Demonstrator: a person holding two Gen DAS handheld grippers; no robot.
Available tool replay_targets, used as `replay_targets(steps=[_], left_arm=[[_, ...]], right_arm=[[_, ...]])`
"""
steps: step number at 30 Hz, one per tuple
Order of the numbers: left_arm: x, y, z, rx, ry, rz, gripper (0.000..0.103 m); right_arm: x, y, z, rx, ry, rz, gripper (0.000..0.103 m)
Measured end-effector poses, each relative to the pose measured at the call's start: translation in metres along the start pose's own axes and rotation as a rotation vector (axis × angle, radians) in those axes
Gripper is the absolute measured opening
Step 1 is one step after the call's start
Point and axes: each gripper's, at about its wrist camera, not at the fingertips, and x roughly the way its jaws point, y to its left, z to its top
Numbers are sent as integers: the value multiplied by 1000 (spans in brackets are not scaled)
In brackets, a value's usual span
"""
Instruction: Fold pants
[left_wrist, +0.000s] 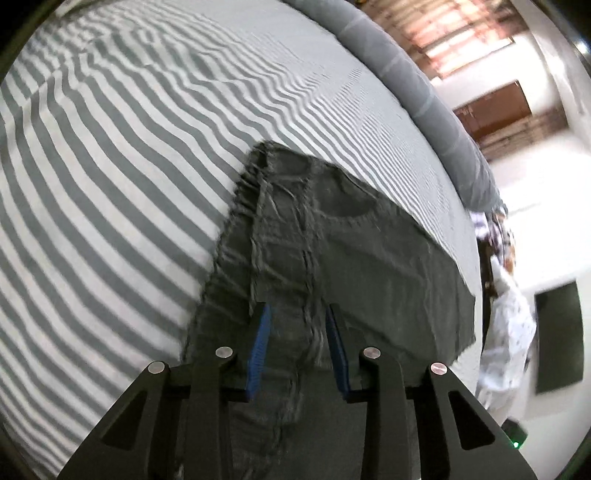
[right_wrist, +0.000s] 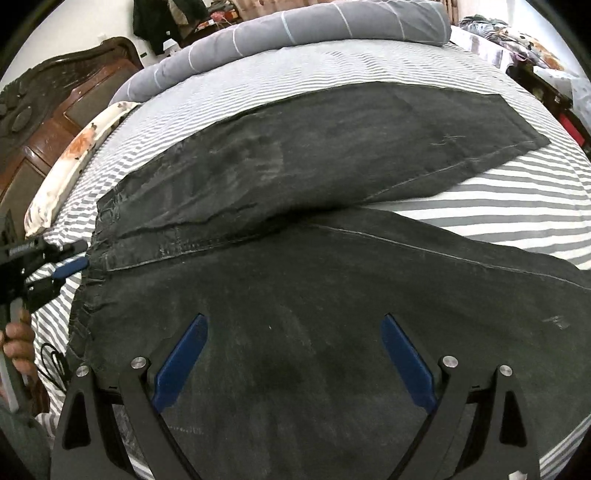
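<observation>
Black denim pants (right_wrist: 295, 206) lie spread flat on the grey-and-white striped bed sheet (right_wrist: 480, 206), both legs running away from the waistband toward the sheet's far side, near the rolled grey quilt (right_wrist: 295, 26). At the waistband, the left tongs (left_wrist: 297, 338) stand narrow, blue pads on either side of a bunched ridge of denim. Over the nearer leg, the right tongs (right_wrist: 293, 354) hang wide, holding nothing
</observation>
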Motion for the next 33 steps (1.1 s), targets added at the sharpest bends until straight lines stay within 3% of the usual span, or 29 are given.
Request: replay_targets(steps=[22,28,31,32,33], left_arm=[[48,-4,73,-14,-36,33,32],[54,-14,71,-1,-56,-28,32],[59,-33,60,93,-57,-31,32],[60,-40,58,141,-68,-15,26],[61,-44,57,167,-75,-10,11]], right_arm=[[40,-3,76,-55,-62,-78,94],[56,1,101,-131,-52,-71,94],[71,5,121,-210,-20,-71,94],[75,6,128,-239,-7,-64,94],[79,8,138,-279,12,-53,94]])
